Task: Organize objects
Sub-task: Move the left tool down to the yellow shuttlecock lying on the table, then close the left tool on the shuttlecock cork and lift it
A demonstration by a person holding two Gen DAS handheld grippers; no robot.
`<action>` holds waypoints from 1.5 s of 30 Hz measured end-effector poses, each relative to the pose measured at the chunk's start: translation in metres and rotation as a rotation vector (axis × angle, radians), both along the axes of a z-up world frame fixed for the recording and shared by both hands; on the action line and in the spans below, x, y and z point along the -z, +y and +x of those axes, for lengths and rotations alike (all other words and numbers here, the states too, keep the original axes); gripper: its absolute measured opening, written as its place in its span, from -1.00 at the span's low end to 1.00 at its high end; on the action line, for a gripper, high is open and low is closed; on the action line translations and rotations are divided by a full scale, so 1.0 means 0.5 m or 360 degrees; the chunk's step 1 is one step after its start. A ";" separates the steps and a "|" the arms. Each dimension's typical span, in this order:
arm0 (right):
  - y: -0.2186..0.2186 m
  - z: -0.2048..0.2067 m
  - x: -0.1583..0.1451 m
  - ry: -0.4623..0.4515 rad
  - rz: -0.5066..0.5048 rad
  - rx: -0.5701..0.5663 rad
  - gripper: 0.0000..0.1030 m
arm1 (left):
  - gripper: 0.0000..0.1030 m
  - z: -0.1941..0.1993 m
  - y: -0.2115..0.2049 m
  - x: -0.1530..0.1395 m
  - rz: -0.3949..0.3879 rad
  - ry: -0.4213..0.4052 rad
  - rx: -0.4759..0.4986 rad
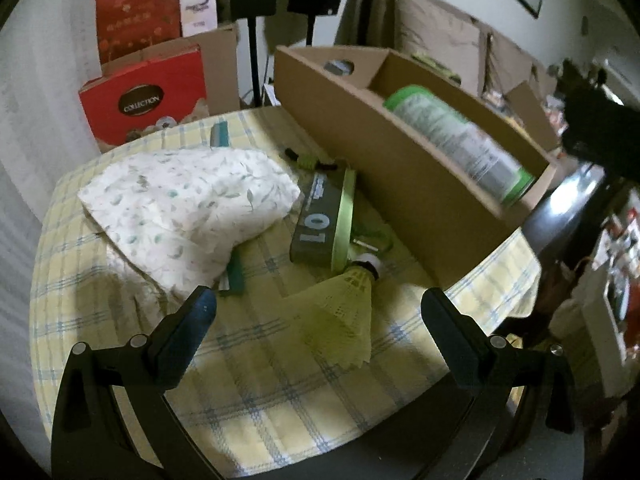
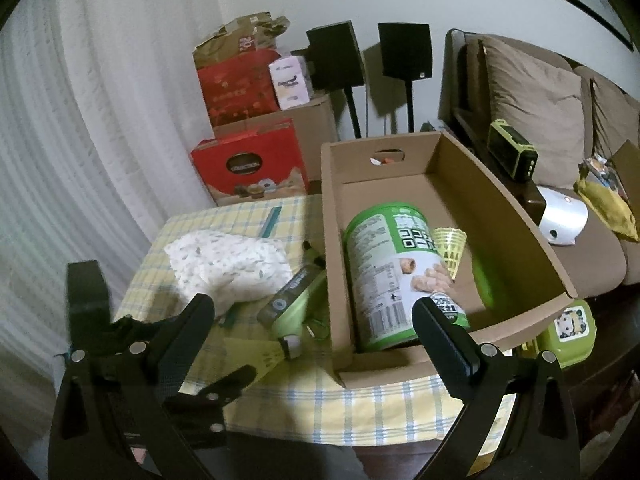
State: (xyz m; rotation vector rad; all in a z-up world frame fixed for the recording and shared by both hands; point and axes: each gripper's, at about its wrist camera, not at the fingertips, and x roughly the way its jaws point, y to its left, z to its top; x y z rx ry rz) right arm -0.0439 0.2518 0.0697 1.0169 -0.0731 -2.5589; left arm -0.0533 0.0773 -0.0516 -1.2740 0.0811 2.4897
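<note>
Yellow netting marked the shuttlecock, which was seen lying on the checked tablecloth between the spread, empty fingers of the left gripper, just beside the cardboard box. The skirt was best pinched lightly, not crushed. The right gripper was likewise held open.

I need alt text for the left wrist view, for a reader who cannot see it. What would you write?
The open left gripper hovers above a yellow shuttlecock lying on a yellow checked tablecloth. Behind it lie a grey-green tin and a floral cloth bundle. To the right stands a cardboard box holding a green-and-white can on its side.
</note>
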 end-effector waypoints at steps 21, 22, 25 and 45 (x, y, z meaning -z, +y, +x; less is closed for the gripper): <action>0.009 -0.020 0.030 -0.0081 -0.0024 0.0012 0.80 | -0.99 0.016 -0.034 -0.001 0.0184 -0.0084 0.0074; 0.005 -0.022 0.031 -0.0088 -0.0026 0.0008 0.74 | -0.99 0.016 -0.038 -0.004 0.0191 -0.0076 0.0067; -0.004 -0.024 0.033 -0.0100 -0.0024 -0.0005 0.72 | -1.00 0.013 -0.055 -0.009 0.0224 -0.0086 0.0050; -0.016 -0.018 0.038 -0.0099 -0.0007 -0.0016 0.72 | -0.14 0.019 -0.101 -0.005 0.0383 -0.0154 -0.0042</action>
